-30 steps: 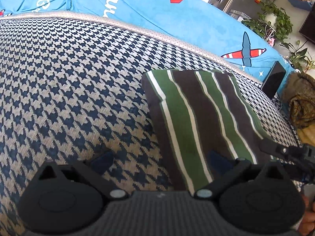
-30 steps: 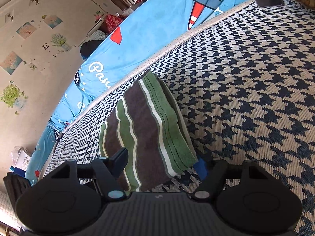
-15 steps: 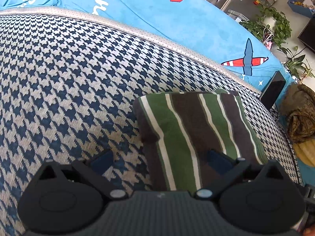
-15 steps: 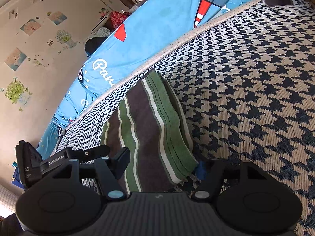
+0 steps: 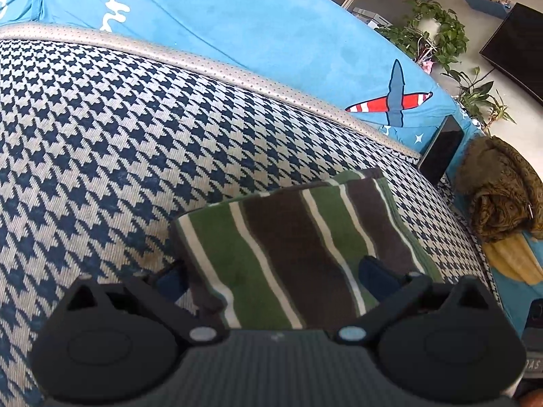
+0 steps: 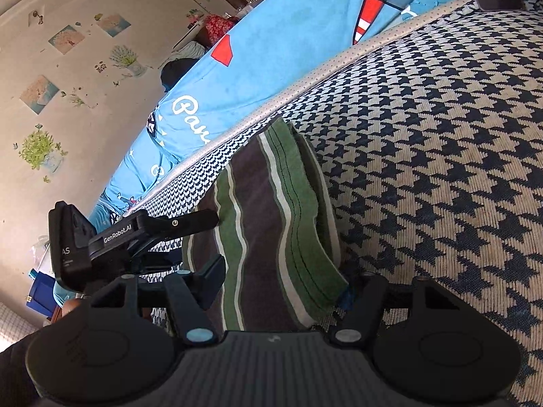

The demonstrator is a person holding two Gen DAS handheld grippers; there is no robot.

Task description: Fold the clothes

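Left gripper [image 5: 271, 276] spread wide, straddling the near edge of the striped folded garment [image 5: 292, 247]; pads not pressing. Right gripper [image 6: 281, 283] jaws closing around the garment's near right corner, cloth between them, no pinch visible yet. Garment lies flat, stacked in layers, on the houndstooth cushion [image 5: 101, 135], with blue airplane sheet [image 5: 271, 34] behind. Judgement: catch all layers evenly on both sides before lifting, or the fold will slip apart. Phone [image 5: 441, 149] is well clear.
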